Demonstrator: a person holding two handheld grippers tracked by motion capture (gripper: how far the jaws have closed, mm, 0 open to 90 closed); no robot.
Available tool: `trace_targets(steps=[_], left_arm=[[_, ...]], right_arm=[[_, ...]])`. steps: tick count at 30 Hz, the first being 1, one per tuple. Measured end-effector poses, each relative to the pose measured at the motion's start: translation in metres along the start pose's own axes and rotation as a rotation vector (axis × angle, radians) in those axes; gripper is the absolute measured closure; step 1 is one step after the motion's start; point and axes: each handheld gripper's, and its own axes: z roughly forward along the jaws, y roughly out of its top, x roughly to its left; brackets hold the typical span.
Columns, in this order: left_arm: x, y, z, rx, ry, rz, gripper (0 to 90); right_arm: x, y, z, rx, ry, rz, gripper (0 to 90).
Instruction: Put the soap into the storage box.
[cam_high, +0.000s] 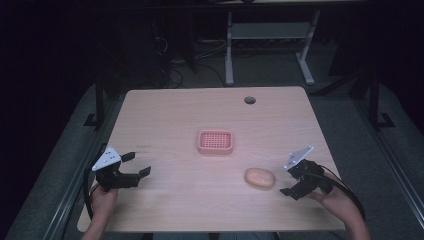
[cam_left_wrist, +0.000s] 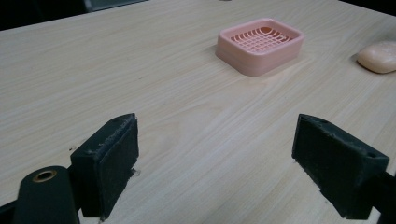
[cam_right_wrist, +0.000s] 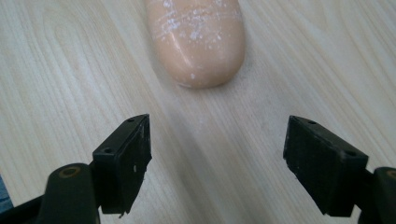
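- Soap dish: pink plastic, rectangular with rounded corners and a slotted grid floor, lying mid-table on pale wood grain.
- Soap bar: peach, smooth oval with white scuffs, lying near the dish on the person's side, toward the right.
- Right gripper: jaws spread wide, gripping nothing, just beside the soap.
- Left gripper: jaws wide apart and empty, well apart from the dish, leftward.
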Motion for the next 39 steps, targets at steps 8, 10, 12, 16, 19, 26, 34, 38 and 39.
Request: trace_targets(steps=[8, 10, 12, 16, 19, 26, 34, 38, 39], left_arm=[[0.000, 0.000, 0.000, 0.000, 0.001, 0.000, 14.3], [0.000, 0.000, 0.000, -0.002, 0.000, -0.002, 14.3], [0.000, 0.000, 0.000, -0.002, 0.000, -0.001, 14.3], [0.000, 0.000, 0.000, 0.000, 0.001, -0.001, 14.3], [0.000, 0.000, 0.000, -0.004, 0.000, -0.001, 14.3], [0.000, 0.000, 0.001, -0.002, -0.002, -0.001, 14.3], [0.000, 0.000, 0.001, -0.004, 0.001, -0.008, 14.3], [0.000, 0.000, 0.001, -0.005, 0.001, -0.008, 14.3], [0.000, 0.000, 0.001, -0.005, 0.000, -0.008, 14.3]], right_arm=[[0.001, 0.010, 0.002, 0.009, 0.005, -0.025, 23.0], [0.001, 0.012, 0.003, 0.012, 0.004, -0.031, 22.9], [0.001, 0.015, 0.002, 0.014, 0.004, -0.038, 22.9], [0.001, 0.020, 0.002, 0.011, 0.009, -0.051, 23.0], [0.002, 0.025, 0.002, 0.011, 0.012, -0.055, 23.0], [0.003, 0.036, 0.005, 0.015, 0.018, -0.085, 23.0], [0.005, 0.047, 0.010, 0.021, 0.029, -0.118, 22.9], [0.006, 0.053, 0.013, 0.033, 0.037, -0.130, 23.0], [0.006, 0.055, 0.014, 0.034, 0.037, -0.135, 23.0]])
